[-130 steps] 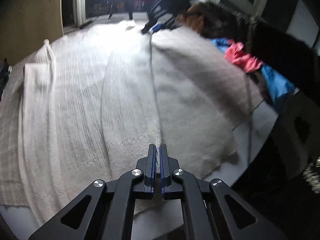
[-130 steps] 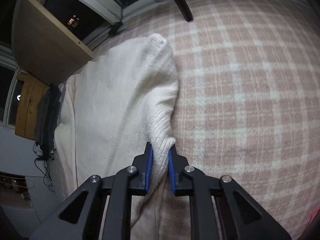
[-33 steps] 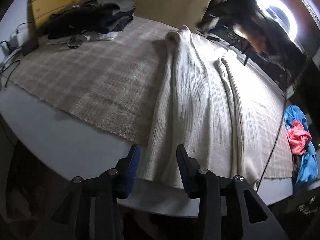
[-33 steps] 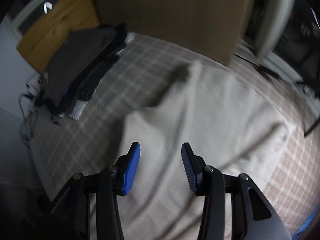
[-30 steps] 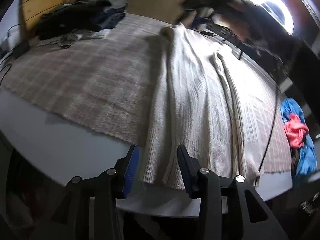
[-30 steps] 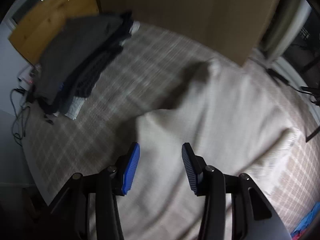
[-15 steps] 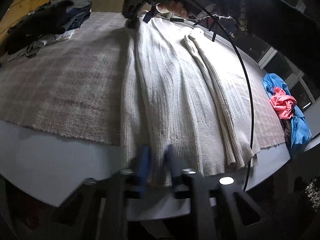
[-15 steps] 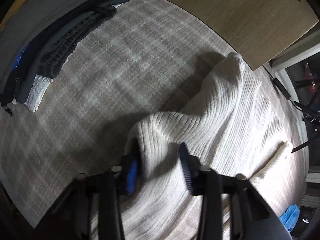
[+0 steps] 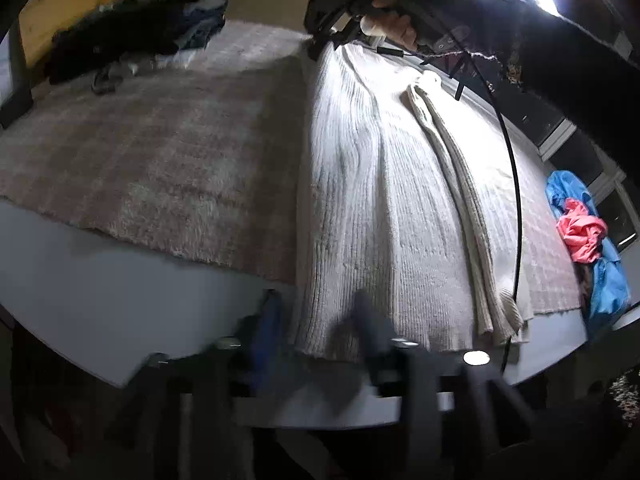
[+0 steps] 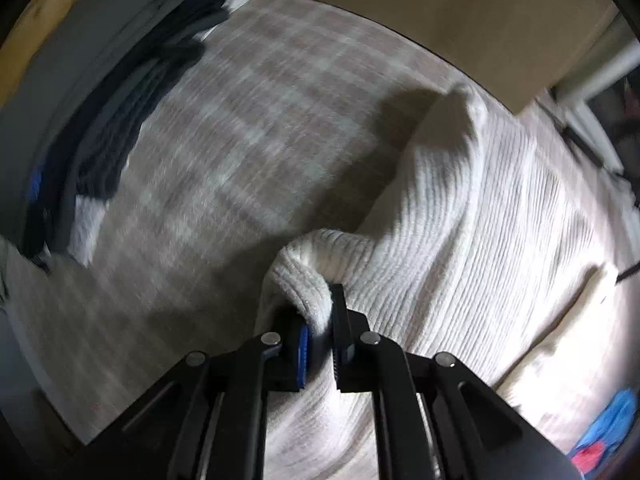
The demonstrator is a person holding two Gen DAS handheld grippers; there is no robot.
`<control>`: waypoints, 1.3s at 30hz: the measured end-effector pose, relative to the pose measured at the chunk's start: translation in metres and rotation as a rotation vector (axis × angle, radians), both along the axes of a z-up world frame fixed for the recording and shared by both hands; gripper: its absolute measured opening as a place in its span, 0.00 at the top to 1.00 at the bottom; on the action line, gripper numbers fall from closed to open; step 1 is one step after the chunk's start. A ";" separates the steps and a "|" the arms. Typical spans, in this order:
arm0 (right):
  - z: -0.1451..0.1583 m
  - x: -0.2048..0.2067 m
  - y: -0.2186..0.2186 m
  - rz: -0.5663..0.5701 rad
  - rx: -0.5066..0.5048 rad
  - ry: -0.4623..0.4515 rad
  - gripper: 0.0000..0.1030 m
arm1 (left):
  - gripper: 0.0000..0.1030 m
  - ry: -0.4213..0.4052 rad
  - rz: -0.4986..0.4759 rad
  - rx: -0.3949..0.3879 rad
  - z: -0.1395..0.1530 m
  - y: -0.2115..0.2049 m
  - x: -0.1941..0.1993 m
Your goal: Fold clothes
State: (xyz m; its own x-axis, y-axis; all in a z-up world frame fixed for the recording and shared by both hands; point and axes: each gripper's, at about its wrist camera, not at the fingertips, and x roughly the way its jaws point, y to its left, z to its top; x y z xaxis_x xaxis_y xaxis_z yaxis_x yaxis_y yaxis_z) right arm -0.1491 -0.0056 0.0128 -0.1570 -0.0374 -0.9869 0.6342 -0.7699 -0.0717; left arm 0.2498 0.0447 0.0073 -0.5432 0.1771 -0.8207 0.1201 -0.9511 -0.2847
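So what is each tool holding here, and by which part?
The right tool is closing on a bunched fold at the cream sweater's edge. The left tool is opening, straddling its hem, gripping nothing.

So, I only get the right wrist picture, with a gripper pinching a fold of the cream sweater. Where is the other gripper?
Observer: The left gripper is at the opposite end of the cream sweater, at its hem. Its jaws are opening, with the hem between them.
Operator: Does that hem lie on the rug?
Observer: No, it reaches past the edge of the plaid rug onto the bare white table.
Operator: Is anything lying across the sweater?
Observer: A black cable runs down along one side of it to the near table edge.
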 end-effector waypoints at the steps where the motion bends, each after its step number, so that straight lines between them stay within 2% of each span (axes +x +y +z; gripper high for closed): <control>1: 0.001 0.002 -0.003 0.017 0.009 0.016 0.91 | 0.57 0.002 -0.010 -0.010 -0.001 0.003 -0.002; 2: 0.002 0.004 -0.005 0.032 0.018 0.030 0.91 | 0.59 0.012 -0.026 -0.023 -0.001 0.008 -0.004; 4: 0.003 0.004 -0.008 0.035 0.015 0.037 0.91 | 0.81 0.025 -0.037 -0.050 -0.001 0.012 -0.005; 5: 0.004 0.003 -0.007 0.029 0.008 0.038 0.92 | 0.87 0.031 -0.041 -0.049 -0.001 0.013 -0.005; 8: 0.013 0.001 0.004 0.001 -0.057 0.046 0.93 | 0.90 0.056 -0.055 -0.074 0.004 0.015 0.000; 11: 0.031 -0.008 0.036 -0.056 -0.189 0.033 0.93 | 0.90 0.088 -0.084 -0.099 0.016 0.021 0.007; 16: 0.052 -0.024 0.123 -0.233 -0.439 -0.010 0.94 | 0.90 0.144 -0.199 -0.183 0.041 0.050 0.012; 20: 0.044 -0.032 0.200 -0.367 -0.562 -0.023 0.94 | 0.90 0.143 -0.330 -0.227 0.040 0.089 0.007; 23: 0.009 -0.040 0.235 -0.422 -0.545 -0.080 0.93 | 0.89 0.100 -0.409 -0.284 0.025 0.113 0.001; 25: 0.000 -0.042 0.236 -0.403 -0.574 -0.084 0.93 | 0.87 0.080 -0.425 -0.284 0.026 0.116 0.002; 27: 0.006 -0.039 0.230 -0.349 -0.547 -0.070 0.84 | 0.83 0.059 -0.441 -0.284 0.028 0.118 0.004; 29: 0.019 -0.033 0.223 -0.269 -0.468 -0.030 0.75 | 0.81 0.038 -0.457 -0.283 0.029 0.121 0.006; 31: 0.034 -0.026 0.221 -0.204 -0.430 -0.001 0.68 | 0.80 0.039 -0.433 -0.264 0.042 0.109 0.015; 33: 0.049 -0.018 0.229 -0.159 -0.466 -0.009 0.63 | 0.77 0.035 -0.388 -0.250 0.052 0.094 0.022; 35: 0.060 -0.012 0.245 -0.162 -0.494 -0.030 0.63 | 0.75 0.025 -0.320 -0.241 0.061 0.076 0.027; 39: 0.068 0.018 0.270 -0.162 -0.530 -0.045 0.63 | 0.75 0.028 -0.241 -0.224 0.057 0.062 0.025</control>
State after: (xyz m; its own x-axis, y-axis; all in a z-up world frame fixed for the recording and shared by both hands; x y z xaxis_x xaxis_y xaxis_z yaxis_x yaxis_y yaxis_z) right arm -0.1310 0.2648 0.0808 -0.1605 -0.5091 -0.8456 0.4983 -0.7813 0.3759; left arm 0.2748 0.1067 0.0648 -0.5303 0.1196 -0.8393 -0.1205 -0.9906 -0.0650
